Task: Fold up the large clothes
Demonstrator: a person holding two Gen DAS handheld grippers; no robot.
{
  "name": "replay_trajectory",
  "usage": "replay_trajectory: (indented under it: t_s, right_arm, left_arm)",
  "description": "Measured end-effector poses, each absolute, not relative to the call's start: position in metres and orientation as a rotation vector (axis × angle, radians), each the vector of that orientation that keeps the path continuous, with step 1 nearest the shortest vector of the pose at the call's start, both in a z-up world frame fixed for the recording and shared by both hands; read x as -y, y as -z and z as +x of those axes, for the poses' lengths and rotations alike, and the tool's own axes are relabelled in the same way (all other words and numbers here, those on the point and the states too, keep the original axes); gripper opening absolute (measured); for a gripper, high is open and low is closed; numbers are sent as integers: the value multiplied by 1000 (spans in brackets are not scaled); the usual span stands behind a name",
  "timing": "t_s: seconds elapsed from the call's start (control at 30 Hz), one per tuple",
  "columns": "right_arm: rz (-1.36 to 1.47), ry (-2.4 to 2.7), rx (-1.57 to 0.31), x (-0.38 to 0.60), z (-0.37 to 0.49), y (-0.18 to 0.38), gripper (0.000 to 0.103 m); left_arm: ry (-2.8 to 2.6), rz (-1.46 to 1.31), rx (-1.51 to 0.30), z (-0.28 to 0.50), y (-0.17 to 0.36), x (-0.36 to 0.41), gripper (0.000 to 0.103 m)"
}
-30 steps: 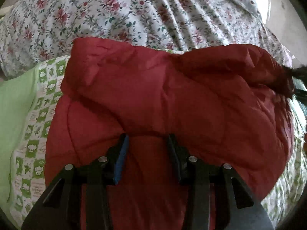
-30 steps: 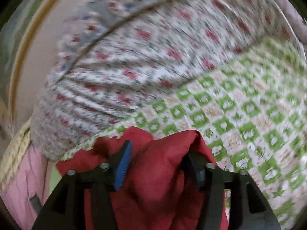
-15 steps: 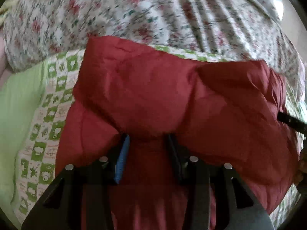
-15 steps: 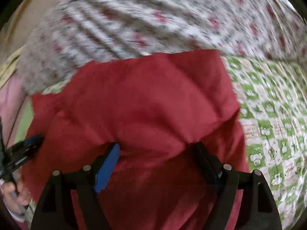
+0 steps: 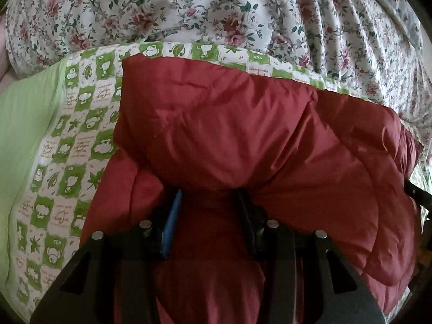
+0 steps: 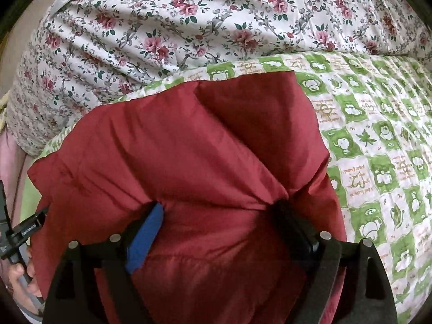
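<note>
A: Listing, nearest first: left gripper [image 5: 208, 202], fingers narrow, pinched on a bunch of the red padded coat [image 5: 243, 140]. Right gripper [image 6: 218, 216], fingers wider, also clamped on a thick fold of it.

B: Coat's position?

A: Between and ahead of both pairs of fingers, doubled over itself, lying on the green checked quilt [image 6: 378, 135]. Beyond that, the floral bedsheet [image 5: 189, 13].

B: Risks?

A: Slippery, puffy shell; the bulk may slide out of either grip, probably the wider right one. Uneven pulling would likely skew the fold.
</note>
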State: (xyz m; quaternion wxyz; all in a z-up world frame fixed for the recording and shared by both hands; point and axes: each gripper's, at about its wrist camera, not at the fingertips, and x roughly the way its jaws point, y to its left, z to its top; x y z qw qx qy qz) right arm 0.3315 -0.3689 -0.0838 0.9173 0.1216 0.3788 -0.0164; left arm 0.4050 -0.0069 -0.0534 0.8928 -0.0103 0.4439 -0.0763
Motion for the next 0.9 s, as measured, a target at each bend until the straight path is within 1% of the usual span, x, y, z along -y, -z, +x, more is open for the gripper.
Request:
replay_trajectory:
  t_s: [0.2, 0.33, 0.4, 0.47, 0.5, 0.57, 0.6, 0.67, 0.77, 0.9]
  right_arm:
    - [259, 26, -778, 368, 336, 85, 87]
    - [263, 27, -751, 368, 325, 78, 87]
    - [273, 22, -728, 368, 314, 71, 87]
    - [287, 4, -706, 370, 302, 64, 89]
    - [287, -4, -695, 370, 294, 60, 89]
    - [286, -18, -682, 374, 280, 55, 89]
    - [286, -25, -680, 377, 273, 54, 89]
    - [291, -28, -678, 381, 265, 52, 89]
    - [301, -19, -676, 395, 247, 54, 89]
    - [308, 3, -701, 408, 236, 61, 89]
  left_arm:
    - [172, -34, -919, 397, 43, 1, 40]
    - [196, -63, -902, 379, 30, -7, 41]
    - [214, -81, -889, 369, 23, -13, 42]
    - [233, -89, -873, 359, 17, -19, 49]
    - [241, -93, -861, 352, 14, -23, 51]
    - [252, -104, -840, 340, 10, -31, 59]
    - [254, -111, -831, 335, 8, -36, 60]
    - [263, -132, -822, 328, 7, -45, 68]
    - [260, -154, -810, 323, 9, -61, 74]
    - [242, -184, -832, 327, 18, -77, 76]
